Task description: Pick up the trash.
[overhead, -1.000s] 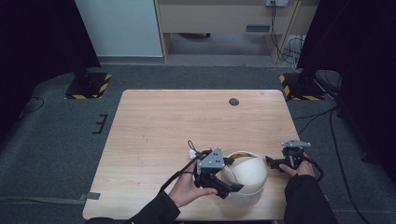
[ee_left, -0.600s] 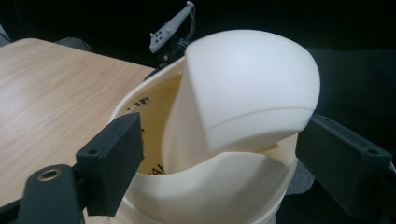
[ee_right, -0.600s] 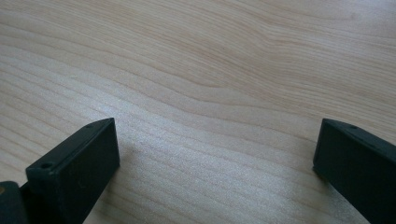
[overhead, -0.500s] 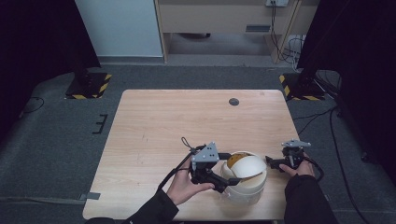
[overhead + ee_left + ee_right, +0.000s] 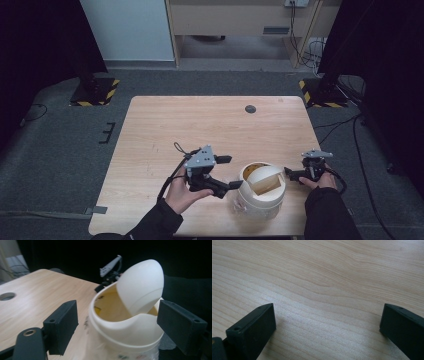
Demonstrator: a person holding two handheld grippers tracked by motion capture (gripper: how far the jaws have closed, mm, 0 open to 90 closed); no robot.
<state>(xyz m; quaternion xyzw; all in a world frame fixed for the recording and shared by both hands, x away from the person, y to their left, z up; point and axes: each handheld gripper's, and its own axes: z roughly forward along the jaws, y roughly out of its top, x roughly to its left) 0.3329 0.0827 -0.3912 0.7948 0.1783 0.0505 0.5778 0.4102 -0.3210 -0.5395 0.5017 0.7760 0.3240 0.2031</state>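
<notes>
While the swing lid [image 5: 140,287] of the small white bin [image 5: 260,197] stands tipped open, showing a yellowish inside, the work looks to be at an early or middle stage: the bin is reached and its flap is tilted, but nothing is being carried toward it and I cannot tell whether anything lies inside. The bin sits on the bench [image 5: 200,130] near its front edge, between the two hands, with what seems a clear liner bag bunched around its lower body. What is left, as I judge it, is either to steady the bin by its rim or to let the flap swing level.

From the high view, the left tongs [image 5: 227,172] come in from the bin's left, held level in the person's left hand [image 5: 182,192], forearm angled up from the bottom edge. Their jaws are spread wide, one to each side of the bin's upper rim in the left gripper view, neither clearly touching it. The right tongs [image 5: 292,174] rest low at the bin's right, just beside it, tips pointing toward it; their jaws are also spread apart over bare wood, gripping nothing.
</notes>
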